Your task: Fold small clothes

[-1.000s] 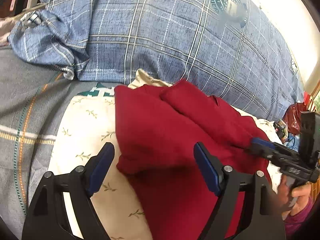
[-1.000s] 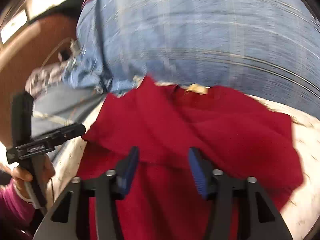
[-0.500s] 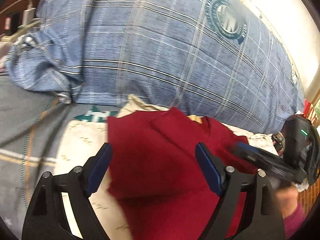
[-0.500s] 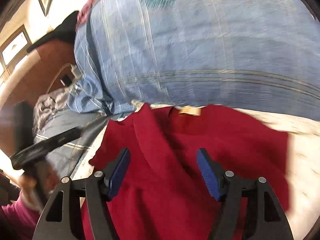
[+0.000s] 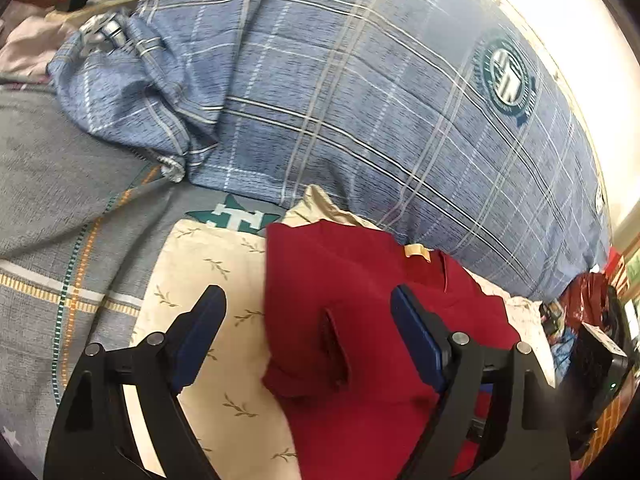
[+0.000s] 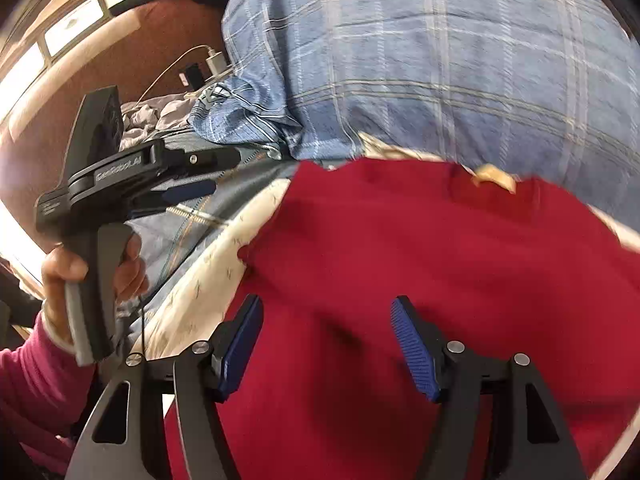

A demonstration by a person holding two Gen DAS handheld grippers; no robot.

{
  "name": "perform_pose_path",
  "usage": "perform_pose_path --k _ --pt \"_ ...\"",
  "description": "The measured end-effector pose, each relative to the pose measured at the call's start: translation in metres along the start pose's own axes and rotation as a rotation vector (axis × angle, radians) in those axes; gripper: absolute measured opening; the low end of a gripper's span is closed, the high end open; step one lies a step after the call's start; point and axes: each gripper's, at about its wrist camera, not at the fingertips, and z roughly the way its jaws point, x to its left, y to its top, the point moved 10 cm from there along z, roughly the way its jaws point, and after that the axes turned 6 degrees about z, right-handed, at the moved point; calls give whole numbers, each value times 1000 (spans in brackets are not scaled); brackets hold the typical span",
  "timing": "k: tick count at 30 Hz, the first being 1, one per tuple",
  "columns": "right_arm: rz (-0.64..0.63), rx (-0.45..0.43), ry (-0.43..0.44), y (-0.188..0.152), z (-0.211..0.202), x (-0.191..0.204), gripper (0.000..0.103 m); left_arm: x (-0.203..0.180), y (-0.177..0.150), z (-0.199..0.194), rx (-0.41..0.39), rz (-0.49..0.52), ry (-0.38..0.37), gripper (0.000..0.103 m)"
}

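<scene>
Fingers of left gripper (image 5: pixel 308 336) spread wide, nothing between them but air; same for right gripper (image 6: pixel 326 346), jaws apart and empty. Right gripper's fingers were narrower a second ago, so it has opened up and let go.

Red shirt (image 5: pixel 360 320) lies flat under and ahead of both sets of fingers. In the left view its folded left edge sits between the fingers, nearer the right pad; the left finger hangs over the cream leaf-print cloth (image 5: pixel 208 272) beside it. A second ago a sleeve bulged up as a ridge past the fingertips. Now that side is laid over the body, with a straight edge and only a small dark crease between the fingers. Neck label (image 5: pixel 417 251) shows past the fingertips at the far end.

Right view is blurred, camera moving. Shirt fills the space between and beyond its fingers; the left gripper with the hand (image 6: pixel 80 272) on its handle sits off left of the fingers, lifted clear of the fabric.

Beyond the shirt: grey striped sheet (image 5: pixel 60 208), then the big blue plaid duvet (image 5: pixel 360 100).

Judgement: one side fold looks finished and released. Likely next is the other side or a bottom-to-collar fold, needing a fresh pinch on an edge.
</scene>
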Motion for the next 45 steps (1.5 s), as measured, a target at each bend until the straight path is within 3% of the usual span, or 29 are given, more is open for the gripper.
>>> perform_pose_path --k 5,9,10,11,13,19,22,25,27,28,32,34,36,38,41,43,45 --pt "95 -104 -85 -10 -66 -48 71 -23 -14 15 55 113 34 85" --pt "189 -165 -223 -19 -112 -108 72 -40 -34 42 137 214 57 84" --pt "216 -172 -256 -22 -120 -123 72 -45 -38 49 161 236 60 80" --pt "250 -180 -293 -24 -128 -139 72 -49 -39 53 173 242 57 51" --pt "328 -201 -322 -27 -138 -166 73 -56 -35 56 183 274 75 19" --pt "514 -192 -252 -13 -118 -216 75 -87 0 43 111 368 47 4" --pt "609 -188 -183 6 -95 -236 75 -91 18 32 63 382 56 1" --pt "740 -116 -99 11 -63 -258 74 -82 29 23 31 355 57 1" --pt "727 -115 -143 17 -54 -265 32 -67 32 20 11 331 81 1" --pt "659 -125 -206 24 -57 -264 11 -61 30 21 10 328 102 1" --pt "485 -245 -330 48 -81 -248 11 -40 12 35 67 299 114 1" --pt "397 -228 -477 50 -76 -254 10 -35 2 44 96 275 109 1" --pt "361 -154 -592 38 -63 -269 10 -34 -6 46 110 268 104 3" --pt "404 -125 -573 30 -60 -272 19 -34 -12 41 106 275 103 17" --pt "437 -192 -549 32 -92 -256 32 -35 -15 33 88 269 96 42" --pt "403 -227 -463 38 -105 -227 36 -36 -17 33 77 241 84 43" --pt "330 -177 -410 34 -97 -200 33 -37 -24 41 100 234 88 43"
